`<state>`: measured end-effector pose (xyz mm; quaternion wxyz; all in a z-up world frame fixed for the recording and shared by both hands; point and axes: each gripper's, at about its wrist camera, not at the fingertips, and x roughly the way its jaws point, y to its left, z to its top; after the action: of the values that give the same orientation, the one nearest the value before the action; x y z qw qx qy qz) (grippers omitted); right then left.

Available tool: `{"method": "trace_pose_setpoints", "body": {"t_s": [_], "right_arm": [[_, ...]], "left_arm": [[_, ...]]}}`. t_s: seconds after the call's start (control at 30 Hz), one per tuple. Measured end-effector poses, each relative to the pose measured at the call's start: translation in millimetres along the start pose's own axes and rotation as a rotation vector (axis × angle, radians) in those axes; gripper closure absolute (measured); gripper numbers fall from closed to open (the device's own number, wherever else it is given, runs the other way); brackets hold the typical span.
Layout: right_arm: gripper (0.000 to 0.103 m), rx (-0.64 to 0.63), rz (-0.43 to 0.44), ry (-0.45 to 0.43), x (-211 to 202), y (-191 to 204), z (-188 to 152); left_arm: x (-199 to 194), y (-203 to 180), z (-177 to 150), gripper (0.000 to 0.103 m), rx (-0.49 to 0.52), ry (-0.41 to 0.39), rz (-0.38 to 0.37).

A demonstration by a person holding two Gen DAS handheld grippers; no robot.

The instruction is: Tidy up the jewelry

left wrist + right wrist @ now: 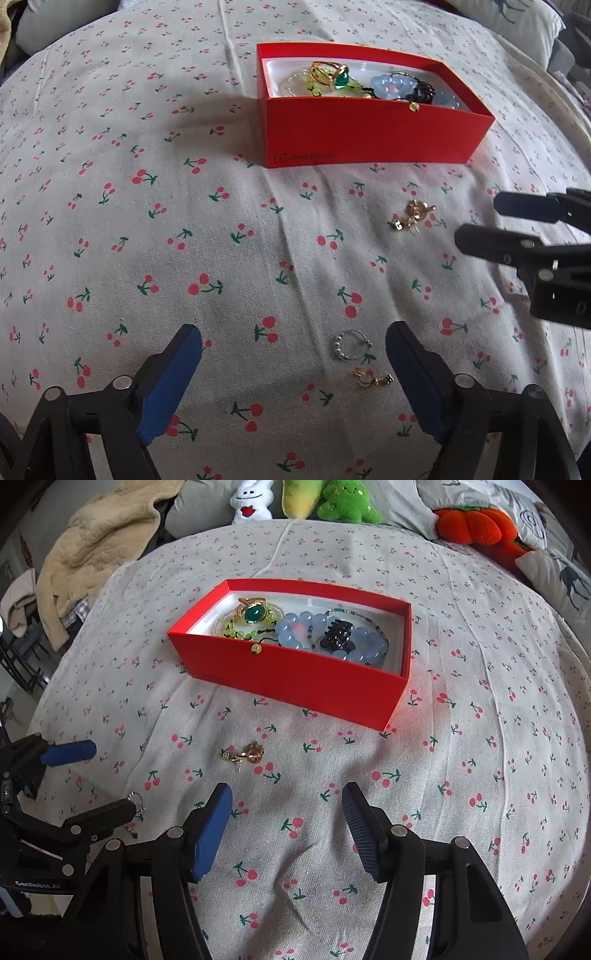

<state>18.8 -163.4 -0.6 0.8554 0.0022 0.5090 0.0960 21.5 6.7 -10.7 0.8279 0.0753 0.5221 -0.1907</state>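
- The left gripper [293, 345] hangs over the bed with its blue-padded jaws apart and nothing pressed between them.
- Between those jaws, toward the right-hand one, a small pearl-beaded hoop [350, 344] lies flat on the cherry-print bedsheet [147, 240]; at its five o'clock, just beside it, sits a little gold earring [372, 377], close to the right finger.
- In the right wrist view that same gripper comes in from nine o'clock, and its lower finger [99, 814] lies partly across the hoop, so only a sliver of ring shows.
- The right gripper [287, 805] is also open, jaws well apart, holding nothing, with only bare sheet between its pads.
- At about eleven o'clock from the right gripper, near but clear of its fingertips, a pair of gold stud earrings [245, 755] rests on the sheet.
- Further out, at twelve o'clock, stands the open red box [295, 679], set at a slant to the right gripper.
- Inside the box, from left to right: a gold ring with a green stone [252, 613] on top of a yellow-green bead bracelet [236, 629], a blue bead bracelet [306, 627], and a black hair claw [336, 635]. One yellow-green bead hangs over the near wall.
- Beyond the box, at the head of the bed: a white plush [253, 500], a green plush [347, 500], an orange pumpkin plush [476, 524], and at ten o'clock a beige blanket [96, 542].
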Motion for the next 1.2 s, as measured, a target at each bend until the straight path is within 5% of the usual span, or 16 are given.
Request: {"method": "trace_pose_setpoints", "body": {"t_s": [0.37,0.8,0.97,1.2], "right_arm": [[0.066,-0.025,0.116,-0.005,9,15,11],[0.087,0.04,0.143,0.011,24,2,19],[0.087,0.046,0.146,0.001,18,-3,18],[0.087,0.081,0.136,0.01,5,-17,14]], "left_arm": [[1,-4,-6,0.05,0.027,0.035,-0.045],[0,-10,-8,0.058,0.042,0.044,-0.077],[-1,-15,-7,0.071,0.047,0.051,-0.132],[6,-15,-4,0.081,0.026,0.07,-0.118]]}}
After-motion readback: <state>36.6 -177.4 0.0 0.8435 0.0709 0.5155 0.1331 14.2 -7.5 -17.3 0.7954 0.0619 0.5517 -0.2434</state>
